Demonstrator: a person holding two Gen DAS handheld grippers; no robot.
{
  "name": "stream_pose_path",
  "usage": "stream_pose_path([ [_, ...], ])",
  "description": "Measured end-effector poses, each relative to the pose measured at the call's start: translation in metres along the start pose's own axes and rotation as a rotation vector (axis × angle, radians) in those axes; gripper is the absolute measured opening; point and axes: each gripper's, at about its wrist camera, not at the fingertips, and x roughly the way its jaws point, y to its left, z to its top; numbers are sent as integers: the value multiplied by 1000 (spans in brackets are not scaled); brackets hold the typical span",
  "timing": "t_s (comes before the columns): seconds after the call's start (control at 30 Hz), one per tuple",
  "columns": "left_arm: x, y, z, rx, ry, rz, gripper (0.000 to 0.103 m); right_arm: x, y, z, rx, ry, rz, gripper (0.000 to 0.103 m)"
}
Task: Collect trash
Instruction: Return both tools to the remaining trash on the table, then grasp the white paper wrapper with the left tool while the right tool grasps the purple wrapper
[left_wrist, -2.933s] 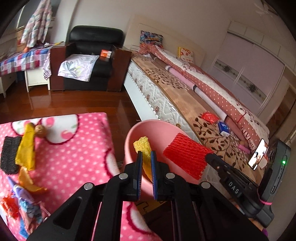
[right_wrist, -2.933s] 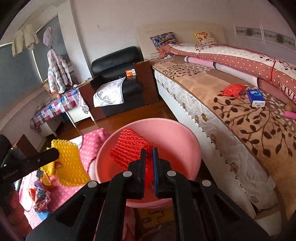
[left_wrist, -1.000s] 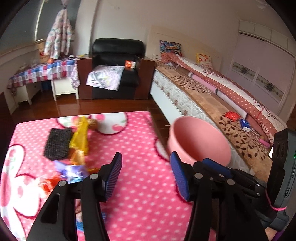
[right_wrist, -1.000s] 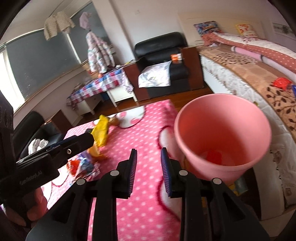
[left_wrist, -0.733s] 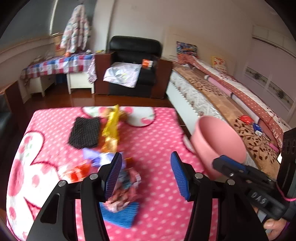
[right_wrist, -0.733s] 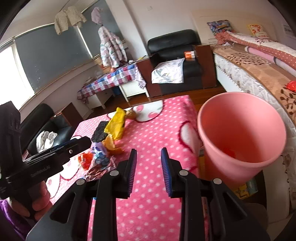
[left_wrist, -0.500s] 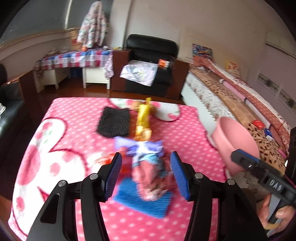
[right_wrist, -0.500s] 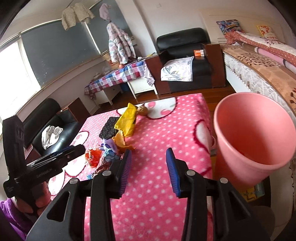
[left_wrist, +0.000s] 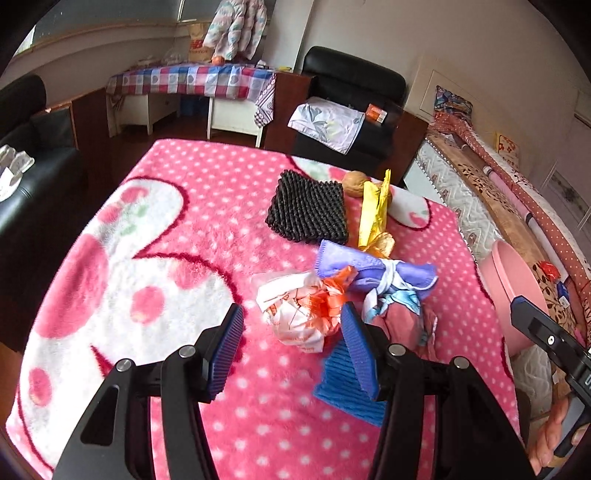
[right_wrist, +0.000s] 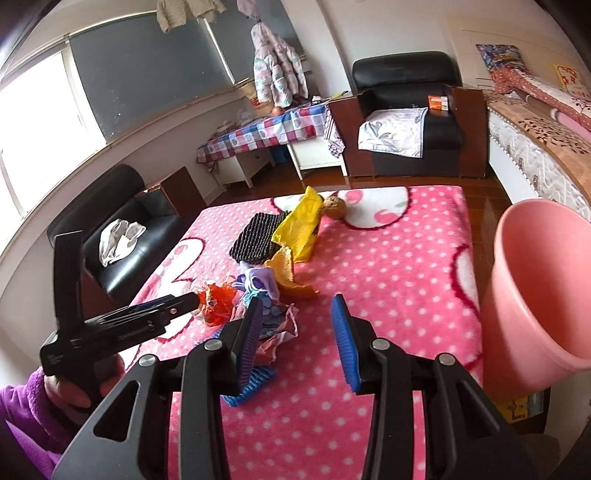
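A heap of trash lies on the pink dotted blanket (left_wrist: 177, 229): a white-and-orange plastic bag (left_wrist: 295, 314), a purple cloth (left_wrist: 369, 269), a black foam net (left_wrist: 308, 210), a yellow wrapper (left_wrist: 373, 214) and a blue foam net (left_wrist: 347, 387). My left gripper (left_wrist: 291, 347) is open just above the bag, which shows between its fingers untouched. From the right wrist view, the left gripper (right_wrist: 184, 304) has its tip beside the orange bag (right_wrist: 218, 299). My right gripper (right_wrist: 297, 339) is open over bare blanket, just right of the heap. The pink bucket (right_wrist: 535, 295) stands off the blanket's right edge.
A brown nut (right_wrist: 334, 206) and an orange peel (right_wrist: 291, 280) lie by the yellow wrapper (right_wrist: 299, 225). A bed (left_wrist: 498, 206) runs along the right behind the bucket (left_wrist: 513, 280). Farther back are a black armchair (right_wrist: 406, 110) and a checked table (right_wrist: 266, 133). A black sofa (right_wrist: 122, 236) is left.
Both grippers let go of the foam nets at the bucket and swung left to the heap. The left one came down close over the white-and-orange bag. The right jaws widened.
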Motion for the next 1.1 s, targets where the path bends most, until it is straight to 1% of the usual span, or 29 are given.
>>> stream_pose_path([
  [0.1,8,1,2,-17,13,-27,54,6,2,3,-1,17,15,39],
  [0.2,14,1,2,-20,14,-35,54,14,6,7,-2,31,27,39],
  [0.33,19,5,3,-39,19,-56,54,29,14,14,-10,62,64,39],
  [0.4,19,6,3,-45,24,-76,48,36,18,16,-14,72,69,39],
  [0.43,19,8,3,-43,28,-84,39,42,20,17,-16,81,72,39],
  [0.57,19,8,-1,-26,26,-101,32,57,23,22,-22,102,67,39],
  [0.87,13,11,-2,-22,16,-116,31,85,21,26,-27,142,39,39],
  [1.07,9,14,-1,-25,10,-122,31,94,20,28,-3,141,42,39],
  [1.1,7,15,-1,-23,7,-121,31,94,19,28,0,138,42,34],
])
